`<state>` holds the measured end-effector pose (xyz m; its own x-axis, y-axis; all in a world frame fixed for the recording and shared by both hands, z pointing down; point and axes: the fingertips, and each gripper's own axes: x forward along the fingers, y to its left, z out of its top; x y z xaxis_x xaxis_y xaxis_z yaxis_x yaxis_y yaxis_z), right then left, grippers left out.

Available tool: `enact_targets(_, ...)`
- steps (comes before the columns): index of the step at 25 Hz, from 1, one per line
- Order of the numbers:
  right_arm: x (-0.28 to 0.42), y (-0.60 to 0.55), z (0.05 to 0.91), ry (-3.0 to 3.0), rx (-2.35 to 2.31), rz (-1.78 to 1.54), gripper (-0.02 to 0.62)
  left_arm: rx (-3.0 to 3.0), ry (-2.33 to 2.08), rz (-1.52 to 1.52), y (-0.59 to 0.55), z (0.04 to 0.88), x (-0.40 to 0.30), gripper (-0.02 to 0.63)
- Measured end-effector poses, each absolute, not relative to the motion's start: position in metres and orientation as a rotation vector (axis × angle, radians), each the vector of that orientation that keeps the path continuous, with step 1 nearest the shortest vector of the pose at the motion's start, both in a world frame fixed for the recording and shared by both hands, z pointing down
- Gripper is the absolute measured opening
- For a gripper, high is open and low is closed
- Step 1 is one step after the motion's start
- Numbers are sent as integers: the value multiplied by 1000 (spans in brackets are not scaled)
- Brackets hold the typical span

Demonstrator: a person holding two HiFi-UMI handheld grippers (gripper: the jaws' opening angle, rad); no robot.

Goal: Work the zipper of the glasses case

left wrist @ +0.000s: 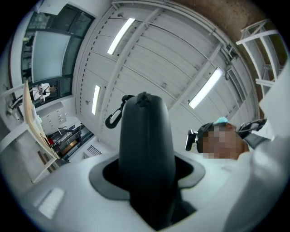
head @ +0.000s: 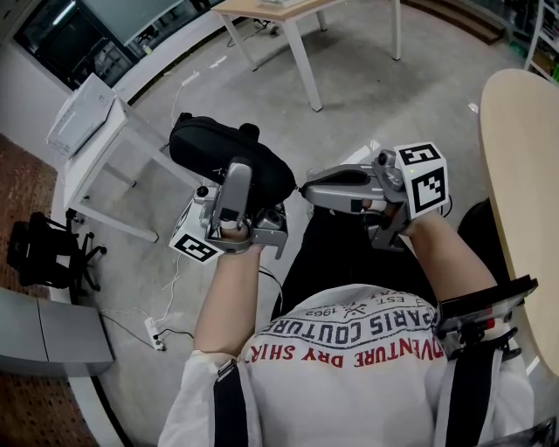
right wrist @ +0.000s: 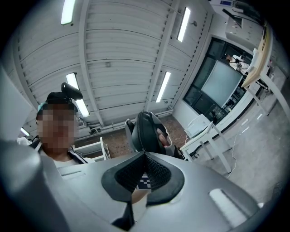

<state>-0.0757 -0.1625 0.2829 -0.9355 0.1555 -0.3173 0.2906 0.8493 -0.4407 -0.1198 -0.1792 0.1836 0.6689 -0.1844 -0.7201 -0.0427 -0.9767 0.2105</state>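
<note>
The black glasses case (head: 205,144) is held up in front of the person, above the floor. My left gripper (head: 239,172) is shut on it; in the left gripper view the case (left wrist: 146,136) stands upright between the jaws, with a black loop (left wrist: 113,118) at its upper left. My right gripper (head: 304,188) comes in from the right, jaws shut, tips against the case's right end. In the right gripper view the closed tips (right wrist: 145,154) meet just under the case (right wrist: 147,131), on its seam line. No zipper pull shows between them.
A white table (head: 92,131) stands on the left, with a black chair (head: 44,253) below it. A wooden table (head: 288,13) is at the top and a rounded wooden tabletop (head: 524,175) on the right. A power strip (head: 155,333) lies on the floor.
</note>
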Motion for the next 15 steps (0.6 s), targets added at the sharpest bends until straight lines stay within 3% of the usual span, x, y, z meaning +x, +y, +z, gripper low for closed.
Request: enact_targets(15, -95, -156, 301, 2795, 313, -747, 0, 2366, -168, -1398, -197, 194, -137, 255)
